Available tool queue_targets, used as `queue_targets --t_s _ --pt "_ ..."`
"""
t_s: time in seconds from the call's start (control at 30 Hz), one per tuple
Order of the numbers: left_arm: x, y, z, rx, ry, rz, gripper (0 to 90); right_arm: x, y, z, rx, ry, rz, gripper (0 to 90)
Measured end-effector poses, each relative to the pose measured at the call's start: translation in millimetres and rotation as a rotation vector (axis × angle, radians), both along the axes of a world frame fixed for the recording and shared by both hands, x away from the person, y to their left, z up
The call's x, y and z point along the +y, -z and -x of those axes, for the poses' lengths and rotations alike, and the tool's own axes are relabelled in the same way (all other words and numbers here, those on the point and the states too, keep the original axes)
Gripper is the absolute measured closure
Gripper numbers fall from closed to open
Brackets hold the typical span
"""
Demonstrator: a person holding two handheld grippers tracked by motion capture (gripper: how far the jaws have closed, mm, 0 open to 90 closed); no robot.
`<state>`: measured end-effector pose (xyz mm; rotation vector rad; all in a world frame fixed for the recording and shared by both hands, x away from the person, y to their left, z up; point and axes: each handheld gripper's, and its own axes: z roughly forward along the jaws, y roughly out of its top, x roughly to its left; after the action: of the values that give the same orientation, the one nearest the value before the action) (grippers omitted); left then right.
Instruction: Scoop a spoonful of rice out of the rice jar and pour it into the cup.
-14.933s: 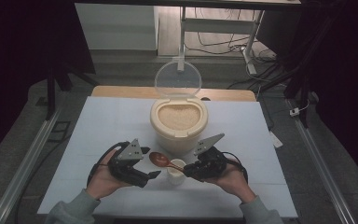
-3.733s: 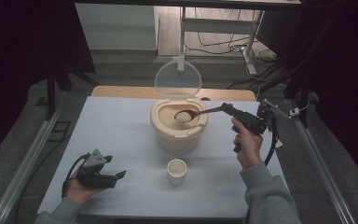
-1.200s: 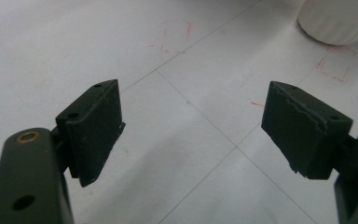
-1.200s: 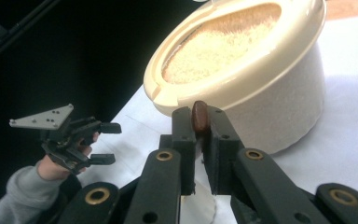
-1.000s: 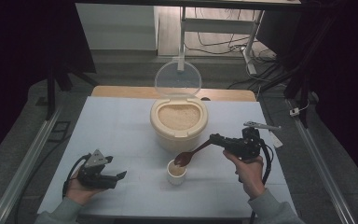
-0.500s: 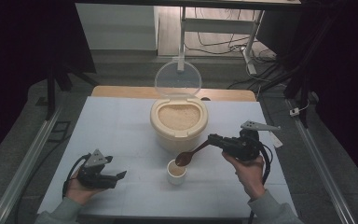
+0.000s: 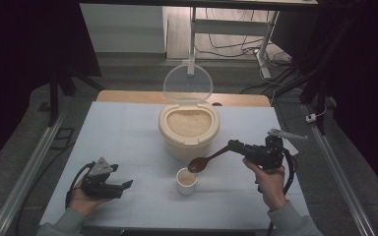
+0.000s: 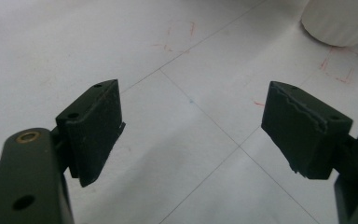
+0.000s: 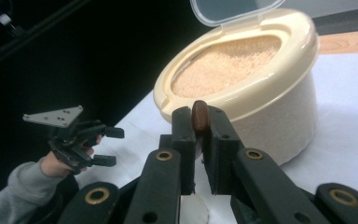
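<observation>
A cream tub (image 7: 189,129) full of pale grain stands mid-table with its clear lid (image 7: 187,84) up. In front of it sits a small white cup (image 7: 186,181) with some grain inside. My right gripper (image 7: 232,144) is shut on the handle of a brown wooden spoon (image 7: 199,163), whose bowl hovers at the cup's right rim. The right gripper view has the handle (image 9: 199,116) pinched between the jaws of the right gripper (image 9: 198,119), with the tub (image 9: 261,93) behind. My left gripper (image 7: 125,186) rests open at the front left, nothing between its pads (image 8: 95,130).
The white tabletop (image 7: 128,128) has faint grid lines and red marks. A wooden strip (image 7: 128,96) runs along its far edge, and metal rails (image 7: 24,172) flank both sides. In the left gripper view the cup's base (image 8: 340,21) is at the top right.
The spoon's bowl has edged slightly up and to the right over the cup. The left gripper has stayed where it was.
</observation>
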<state>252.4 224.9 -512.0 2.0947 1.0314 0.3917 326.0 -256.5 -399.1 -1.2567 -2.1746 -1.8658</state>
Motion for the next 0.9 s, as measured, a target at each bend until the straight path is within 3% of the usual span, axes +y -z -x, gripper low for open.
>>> queue_targets --t_s 0.13,0.4,0.9 --pt "0.0 -0.1 0.2 0.000 -0.004 0.000 20.0 -17.4 -1.9 2.5 -0.005 0.025 -0.016 83.4" --pt "-0.2 0.0 0.3 0.002 -0.006 0.000 20.0 -40.8 0.2 6.0 -0.010 0.065 0.002 83.3" --pt "0.1 0.4 0.3 0.002 -0.005 0.002 20.0 -46.1 -1.3 8.4 -0.026 0.078 0.046 83.3"
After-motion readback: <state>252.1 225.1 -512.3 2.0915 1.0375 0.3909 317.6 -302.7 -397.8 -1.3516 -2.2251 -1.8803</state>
